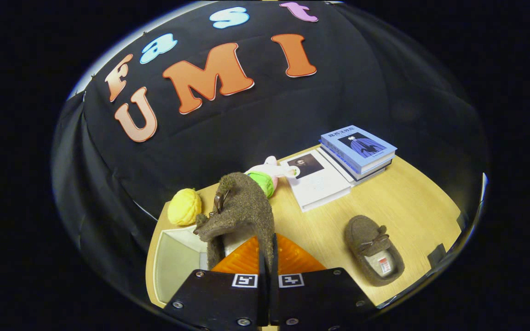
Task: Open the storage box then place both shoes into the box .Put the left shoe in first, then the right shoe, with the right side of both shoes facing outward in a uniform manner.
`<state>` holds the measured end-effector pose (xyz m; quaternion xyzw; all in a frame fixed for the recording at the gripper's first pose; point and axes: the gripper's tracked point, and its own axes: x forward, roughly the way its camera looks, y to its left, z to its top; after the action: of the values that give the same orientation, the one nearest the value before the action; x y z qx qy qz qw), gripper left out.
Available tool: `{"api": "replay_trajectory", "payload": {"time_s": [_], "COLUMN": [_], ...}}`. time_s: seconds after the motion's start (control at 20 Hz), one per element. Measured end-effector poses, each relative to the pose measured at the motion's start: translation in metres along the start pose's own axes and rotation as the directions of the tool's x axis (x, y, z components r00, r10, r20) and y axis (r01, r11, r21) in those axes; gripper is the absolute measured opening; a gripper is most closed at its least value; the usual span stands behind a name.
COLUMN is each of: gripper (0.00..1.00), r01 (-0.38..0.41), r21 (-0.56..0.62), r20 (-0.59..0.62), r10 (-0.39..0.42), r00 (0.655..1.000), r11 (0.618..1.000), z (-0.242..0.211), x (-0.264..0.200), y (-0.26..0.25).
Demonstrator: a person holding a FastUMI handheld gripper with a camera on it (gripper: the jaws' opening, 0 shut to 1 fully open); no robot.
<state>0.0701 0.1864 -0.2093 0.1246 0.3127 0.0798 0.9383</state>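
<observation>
The table (412, 202) carries everything here, and the white storage box (177, 262) sits at its near left corner, lid off or at least open, its inside showing pale and bare as far as can be seen. That box lies just left of and below the hand-held gripper (267, 257), so the coming move looks like a short drop down and to the left.

The hand-held gripper is pinched tight on the side wall of a brown fuzzy shoe (239, 211), fingers pressed close with only the shoe's edge between them. The shoe hangs lifted, long axis running straight ahead away from the fingers, toe pointing off toward the wall, opening facing left over the box. Whether it's the left shoe can't be told from here.

The other brown shoe (375, 250) rests flat on the table off to the right, well apart from the box, toe angled away too.

Beyond are stacked books (357, 151), a yellow yarn ball (184, 207) and a plush toy (269, 177).
</observation>
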Motion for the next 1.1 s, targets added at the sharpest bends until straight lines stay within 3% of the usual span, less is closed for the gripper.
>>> {"api": "replay_trajectory", "payload": {"time_s": [0.45,0.95,1.05,1.1], "gripper": [0.02,0.03,0.09,0.27], "r01": [-0.115,-0.11,-0.137,-0.142], "r21": [0.006,-0.039,-0.033,-0.031], "r20": [-0.114,-0.244,-0.268,-0.26], "r10": [0.115,0.097,0.123,0.13], "r00": [0.987,0.965,0.956,0.957], "r11": [0.993,0.993,0.99,0.989], "z": [-0.07,-0.146,-0.154,-0.152], "x": [0.014,0.041,0.038,0.037], "y": [0.098,0.133,0.144,0.146]}}
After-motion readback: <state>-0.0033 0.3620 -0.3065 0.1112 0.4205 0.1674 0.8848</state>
